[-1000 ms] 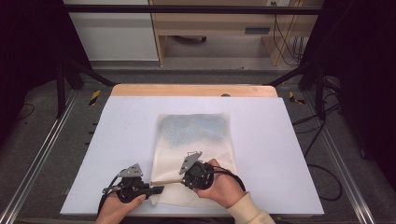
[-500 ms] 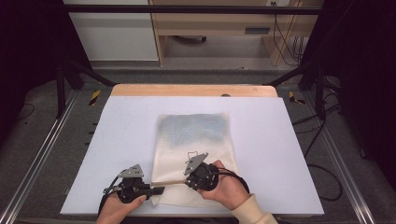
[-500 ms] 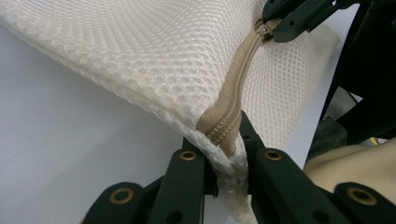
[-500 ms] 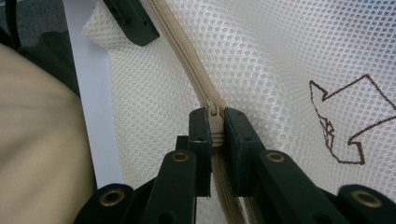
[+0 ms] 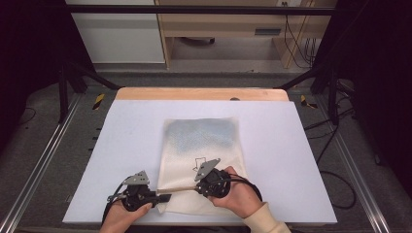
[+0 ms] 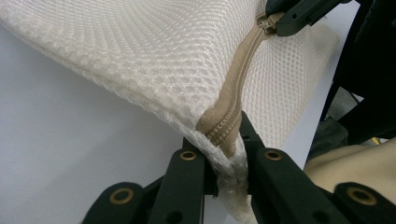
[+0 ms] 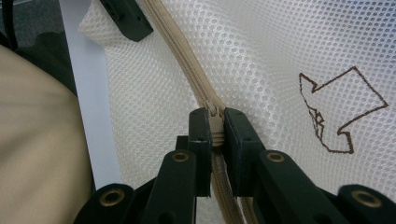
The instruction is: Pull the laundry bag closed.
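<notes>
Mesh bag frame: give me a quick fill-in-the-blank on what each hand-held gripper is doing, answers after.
1. The left hand-held gripper is shut on the ____ end of the mesh bag.
2. The right hand-held gripper is shut on the zipper ____.
3. The zipper tape is ____ in colour.
4. The outline drawing on the mesh is ____.

Missing words: zipper; slider; beige; brown

Looks like a lab or test rig setup, not anyone's home. The table (image 5: 121, 145) has a plain white top with a bare wood edge and sits inside a black metal frame (image 5: 194, 9). Aluminium rails (image 5: 39, 170) run along both sides of the table, loose cables (image 5: 335, 179) trail over the grey carpet right of it, and plain wooden furniture (image 5: 218, 24) stands behind it.
</notes>
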A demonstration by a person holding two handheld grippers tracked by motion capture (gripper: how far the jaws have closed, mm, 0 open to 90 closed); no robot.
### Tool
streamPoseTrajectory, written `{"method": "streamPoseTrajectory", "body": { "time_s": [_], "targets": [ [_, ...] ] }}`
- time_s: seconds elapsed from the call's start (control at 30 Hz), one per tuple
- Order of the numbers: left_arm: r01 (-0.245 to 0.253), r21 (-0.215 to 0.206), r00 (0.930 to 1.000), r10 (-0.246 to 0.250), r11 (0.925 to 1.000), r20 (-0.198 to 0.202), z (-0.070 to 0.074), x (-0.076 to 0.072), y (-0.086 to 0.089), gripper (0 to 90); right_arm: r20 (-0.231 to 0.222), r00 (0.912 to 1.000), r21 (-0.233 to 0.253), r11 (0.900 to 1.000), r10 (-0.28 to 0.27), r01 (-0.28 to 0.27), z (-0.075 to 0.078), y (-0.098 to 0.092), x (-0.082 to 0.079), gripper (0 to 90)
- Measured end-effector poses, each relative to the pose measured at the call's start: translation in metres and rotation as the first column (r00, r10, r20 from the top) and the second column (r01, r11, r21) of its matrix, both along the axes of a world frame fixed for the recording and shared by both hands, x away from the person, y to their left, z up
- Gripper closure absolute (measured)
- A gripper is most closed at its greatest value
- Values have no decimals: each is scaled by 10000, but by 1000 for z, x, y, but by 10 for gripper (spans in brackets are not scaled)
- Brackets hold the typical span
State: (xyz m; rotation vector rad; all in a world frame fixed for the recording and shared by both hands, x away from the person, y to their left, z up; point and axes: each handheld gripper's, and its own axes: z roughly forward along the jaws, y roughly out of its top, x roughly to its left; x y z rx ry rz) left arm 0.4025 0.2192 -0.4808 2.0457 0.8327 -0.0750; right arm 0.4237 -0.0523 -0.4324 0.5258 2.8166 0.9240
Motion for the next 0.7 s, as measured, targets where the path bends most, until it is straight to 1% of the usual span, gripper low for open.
{"method": "streamPoseTrajectory", "body": {
  "time_s": [0.2, 0.7],
  "targets": [
    [9, 12, 10000, -9, 10000, -9, 0, 0, 0, 842, 37, 10000, -42, 10000, 60, -60, 0, 0, 0, 820],
    [35, 18, 10000, -35, 10000, 1, 0, 0, 0, 843, 5, 10000, -91, 10000, -7, 7, 0, -1, -1, 820]
  ]
}}
